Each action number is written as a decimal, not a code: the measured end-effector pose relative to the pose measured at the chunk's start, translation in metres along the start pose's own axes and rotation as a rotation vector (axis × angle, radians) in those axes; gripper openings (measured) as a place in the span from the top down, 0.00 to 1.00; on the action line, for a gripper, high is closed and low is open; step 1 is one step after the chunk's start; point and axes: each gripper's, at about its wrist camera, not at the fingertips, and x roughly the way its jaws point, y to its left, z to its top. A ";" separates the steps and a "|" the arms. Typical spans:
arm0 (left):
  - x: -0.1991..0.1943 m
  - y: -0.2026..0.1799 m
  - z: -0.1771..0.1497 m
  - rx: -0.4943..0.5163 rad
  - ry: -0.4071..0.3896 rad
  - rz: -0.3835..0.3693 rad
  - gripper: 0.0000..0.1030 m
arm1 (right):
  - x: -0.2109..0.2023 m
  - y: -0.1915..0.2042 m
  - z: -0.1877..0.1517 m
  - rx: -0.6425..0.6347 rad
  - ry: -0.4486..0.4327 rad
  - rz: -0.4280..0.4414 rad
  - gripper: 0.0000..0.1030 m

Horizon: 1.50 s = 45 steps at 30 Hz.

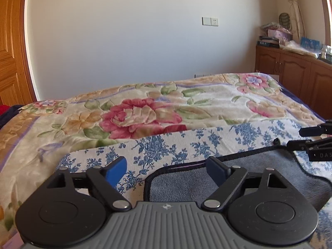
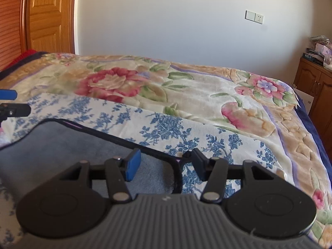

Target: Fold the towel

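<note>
Fingers (image 1: 122, 170) of our left gripper (image 1: 169, 171) spread wide, empty, above the grey towel's (image 1: 259, 178) left corner on the bed (image 1: 145, 103). Right view: our right gripper (image 2: 166, 165) gapes over the right corner; towel runs left-right.

A bedroom in a home. A bed (image 1: 207, 103) fills most of the view, covered by a thick cream blanket (image 2: 186, 87) patterned with large pink and orange flowers and green leaves. A white cloth with blue flower print (image 2: 166, 128) lies spread over the near part of the blanket. Behind the bed stands a plain white wall (image 1: 134, 41) with a light switch and power socket (image 1: 210, 21). A panelled wooden door (image 2: 49, 14) is at the left. At the right, a low wooden cabinet (image 1: 290, 68) with arched doors carries boxes, books and bags (image 1: 276, 36), beside a pale curtain (image 1: 293, 6)
</note>
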 end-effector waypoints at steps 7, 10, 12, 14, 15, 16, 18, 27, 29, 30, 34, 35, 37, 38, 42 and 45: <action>-0.029 -0.008 0.018 0.007 -0.023 -0.006 0.13 | -0.033 0.007 0.007 0.025 -0.020 0.020 0.47; -0.043 -0.011 0.026 0.017 -0.035 -0.005 0.12 | -0.047 0.010 0.011 0.032 -0.034 0.023 0.47; -0.054 -0.012 0.030 0.021 -0.043 -0.002 0.12 | -0.056 0.011 0.014 0.038 -0.044 0.022 0.47; -0.064 -0.013 0.034 0.021 -0.049 0.000 0.12 | -0.066 0.012 0.016 0.045 -0.052 0.024 0.46; -0.069 -0.014 0.036 0.022 -0.050 0.001 0.11 | -0.071 0.012 0.017 0.047 -0.055 0.025 0.46; -0.074 -0.015 0.037 0.023 -0.052 0.002 0.11 | -0.076 0.013 0.018 0.049 -0.060 0.026 0.46; -0.084 -0.017 0.039 0.031 -0.056 0.002 0.10 | -0.086 0.015 0.020 0.050 -0.068 0.028 0.46; -0.130 -0.031 0.044 0.075 -0.064 0.013 0.03 | -0.129 0.018 0.026 0.058 -0.108 0.026 0.46; -0.140 -0.033 0.044 0.077 -0.063 0.007 0.02 | -0.138 0.018 0.028 0.060 -0.116 0.026 0.46; -0.144 -0.034 0.044 0.075 -0.063 0.004 0.02 | -0.142 0.018 0.028 0.061 -0.121 0.025 0.46; -0.164 -0.037 0.042 0.077 -0.068 -0.001 0.02 | -0.155 0.018 0.030 0.060 -0.136 0.017 0.41; -0.169 -0.038 0.042 0.081 -0.070 -0.002 0.02 | -0.159 0.018 0.030 0.062 -0.141 0.017 0.41; -0.178 -0.040 0.041 0.084 -0.072 -0.008 0.02 | -0.166 0.018 0.030 0.066 -0.148 0.017 0.35; -0.183 -0.041 0.040 0.084 -0.073 -0.011 0.02 | -0.169 0.019 0.030 0.064 -0.151 0.015 0.34; -0.200 -0.044 0.038 0.095 -0.079 -0.014 0.02 | -0.181 0.021 0.029 0.052 -0.155 0.019 0.30; -0.212 -0.045 0.037 0.090 -0.086 -0.015 0.02 | -0.191 0.023 0.029 0.052 -0.166 0.022 0.17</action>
